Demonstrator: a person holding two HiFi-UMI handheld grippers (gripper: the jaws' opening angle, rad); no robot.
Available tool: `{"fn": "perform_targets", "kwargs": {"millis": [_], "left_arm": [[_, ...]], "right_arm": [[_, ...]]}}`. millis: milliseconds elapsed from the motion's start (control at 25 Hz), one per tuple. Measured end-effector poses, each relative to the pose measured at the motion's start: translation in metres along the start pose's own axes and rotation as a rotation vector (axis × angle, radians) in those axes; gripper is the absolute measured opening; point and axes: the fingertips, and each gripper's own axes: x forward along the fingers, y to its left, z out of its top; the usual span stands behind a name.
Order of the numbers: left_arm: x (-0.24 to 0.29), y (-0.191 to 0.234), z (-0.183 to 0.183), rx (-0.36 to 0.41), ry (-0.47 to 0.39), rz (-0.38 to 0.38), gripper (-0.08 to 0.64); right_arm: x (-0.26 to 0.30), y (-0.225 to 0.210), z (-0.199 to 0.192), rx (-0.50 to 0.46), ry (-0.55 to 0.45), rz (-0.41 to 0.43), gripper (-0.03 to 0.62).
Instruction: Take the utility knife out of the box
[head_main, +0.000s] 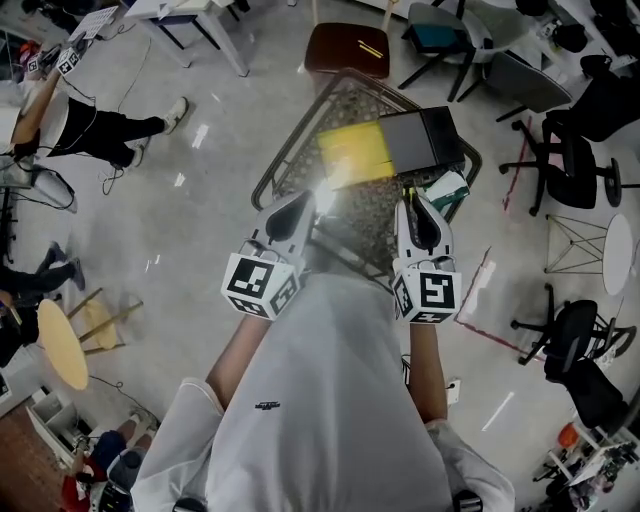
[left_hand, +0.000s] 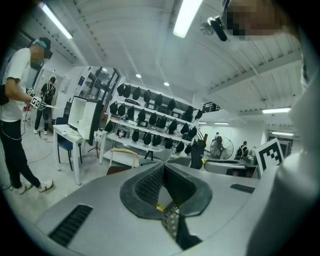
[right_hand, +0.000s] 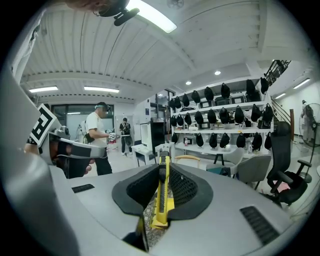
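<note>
So: right claw is pinching the utility knife. The yellow body sits edge-on between the pads and runs along the jaws, its dark far end poking just past the tips. The pads bear on the flat sides, which I judge is what stops it rolling or swinging.

Left claw is pressed together at the tips with nothing in it; only mesh and a sliver of yellow show through the gap below. It reads as parked out of the way, since one claw is enough for a knife.

From the head view both claws hang side by side over the near part of the wire-mesh table. I can't make out the knife from up there.

Further out on the table is the dark box. A yellow panel touches its left side; lid or loose sheet, can't tell. A green-and-white pack lies on the near side of the box, close to my right claw. Beyond the table stands a brown chair seat.

The knife is up in the claw and clear of the box, so I judge the take-out essentially done. Blade state unreadable, so treat it as exposed.
</note>
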Motion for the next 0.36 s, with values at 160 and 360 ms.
{"fn": "perform_targets", "kwargs": {"millis": [160, 360], "left_arm": [[-0.0003, -0.0006, -0.0010, -0.002, 0.000, 0.004, 0.005], [0.0028, -0.0001, 0.0000, -0.001, -0.003, 0.003, 0.005]], "right_arm": [[-0.0012, -0.0027, -0.0020, 0.003, 0.000, -0.003, 0.051], [0.0015, -0.0039, -0.0011, -0.007, -0.002, -0.001, 0.051]]}}
